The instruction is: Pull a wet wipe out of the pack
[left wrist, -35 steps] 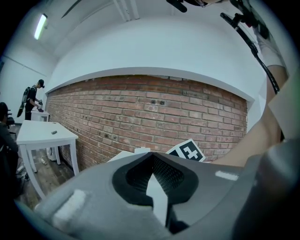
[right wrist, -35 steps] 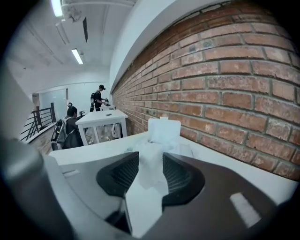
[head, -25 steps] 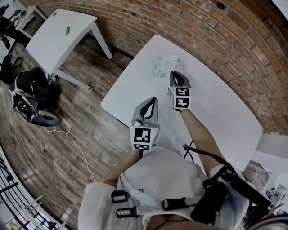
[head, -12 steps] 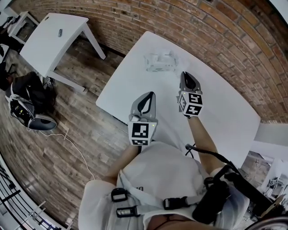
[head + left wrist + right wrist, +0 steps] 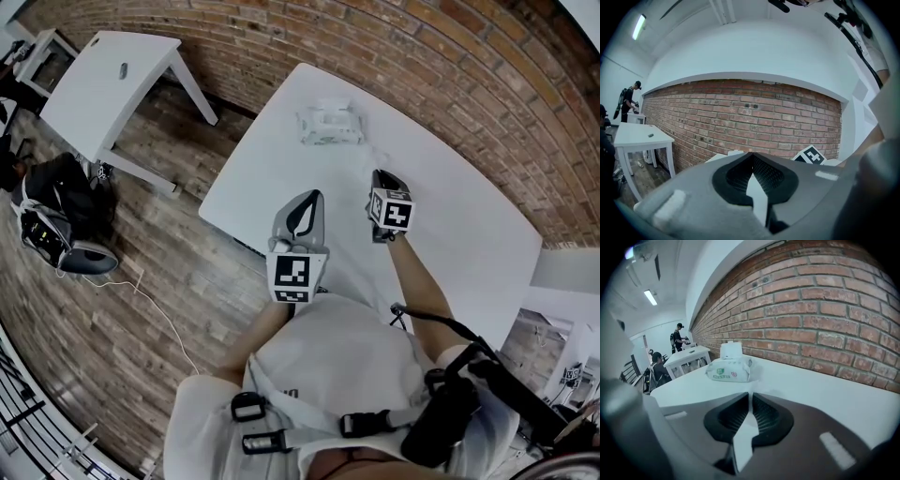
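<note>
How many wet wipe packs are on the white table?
1. The wet wipe pack lies at the far end of the white table, near the brick wall. None seem hidden.

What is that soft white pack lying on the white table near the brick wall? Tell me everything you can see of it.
The soft white plastic pack is a pillow-shaped pouch, crinkled at its ends, with a green label and a small red mark on its side. It lies flat on the white table, toward the edge nearest the brick wall. A white piece stands up from its top, a wipe or an open flap; I cannot tell which. Only the table touches it.
</note>
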Demonstrator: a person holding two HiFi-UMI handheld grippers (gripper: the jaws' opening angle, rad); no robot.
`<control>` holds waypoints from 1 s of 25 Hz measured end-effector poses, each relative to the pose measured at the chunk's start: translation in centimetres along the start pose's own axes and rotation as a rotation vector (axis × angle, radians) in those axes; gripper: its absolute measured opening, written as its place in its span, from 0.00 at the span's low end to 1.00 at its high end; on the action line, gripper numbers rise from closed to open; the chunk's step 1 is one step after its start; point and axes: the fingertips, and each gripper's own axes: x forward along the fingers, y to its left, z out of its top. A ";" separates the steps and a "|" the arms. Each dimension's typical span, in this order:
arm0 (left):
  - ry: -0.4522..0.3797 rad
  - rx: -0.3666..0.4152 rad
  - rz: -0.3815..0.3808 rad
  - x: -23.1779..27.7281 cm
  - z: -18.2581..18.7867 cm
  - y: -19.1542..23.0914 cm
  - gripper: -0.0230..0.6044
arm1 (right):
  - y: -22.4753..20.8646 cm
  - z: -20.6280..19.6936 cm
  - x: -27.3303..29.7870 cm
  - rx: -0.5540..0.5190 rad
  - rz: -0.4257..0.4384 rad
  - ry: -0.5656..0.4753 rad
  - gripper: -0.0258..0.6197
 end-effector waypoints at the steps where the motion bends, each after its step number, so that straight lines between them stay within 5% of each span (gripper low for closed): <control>1: -0.001 -0.001 0.001 -0.1 0.0 0.0 0.04 | 0.0 -0.2 -0.1 0.017 0.000 0.009 0.10; 9: -0.020 0.005 -0.007 -0.3 0.4 -1.1 0.04 | 0.2 -0.4 -1.7 0.028 0.040 -0.012 0.27; 13: -0.032 0.016 -0.008 -0.3 0.9 -1.7 0.04 | 0.8 2.8 -5.1 -0.017 0.019 -0.149 0.13; 20: -0.047 0.037 0.000 -0.1 1.6 -2.1 0.04 | 3.5 9.2 -12.5 -0.030 0.025 -0.439 0.05; 25: -0.047 0.045 -0.003 0.0 1.8 -2.5 0.04 | 4.9 9.6 -15.9 -0.078 0.003 -0.554 0.05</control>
